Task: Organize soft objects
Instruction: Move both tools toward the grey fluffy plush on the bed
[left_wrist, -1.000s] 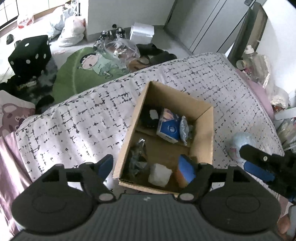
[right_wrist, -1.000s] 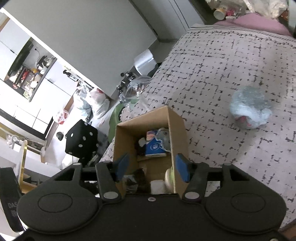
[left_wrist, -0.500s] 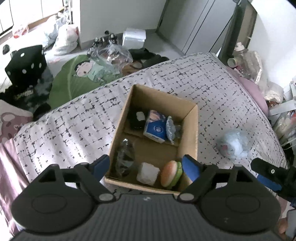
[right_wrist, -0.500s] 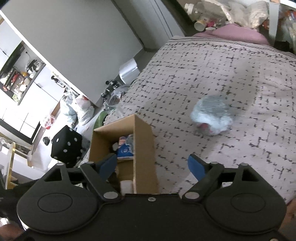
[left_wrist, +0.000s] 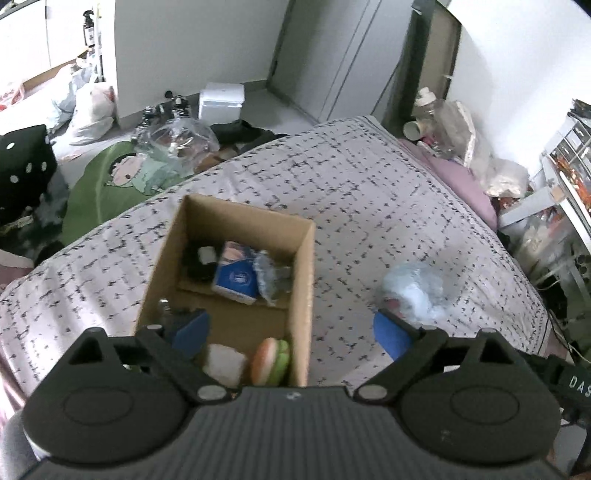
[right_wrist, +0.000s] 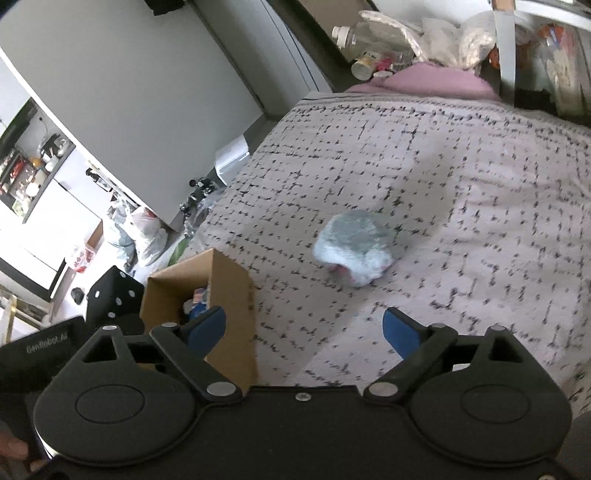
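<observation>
Both grippers, left (left_wrist: 291, 334) and right (right_wrist: 304, 330), hang with jaws just spread wide and nothing between them. Ahead, a pale blue bundle (right_wrist: 352, 253) lies on the patterned blanket (right_wrist: 461, 192), beside the cardboard box (left_wrist: 303, 266).

Box (left_wrist: 303, 266) near wall hidden behind left gripper (left_wrist: 291, 332) body; white lump (left_wrist: 224, 363) and burger toy (left_wrist: 269, 362) cut off below by same body. Dark item (left_wrist: 166, 310) in box corner half behind blue pad, can't tell what. Pale bundle (right_wrist: 354, 251) on bed blurred, pink bit underneath unreadable. Box interior mostly hidden by own wall in right view. Right gripper (right_wrist: 303, 330) left pad overlaps box. Shelf clutter (left_wrist: 569, 166) too small to tell.
</observation>
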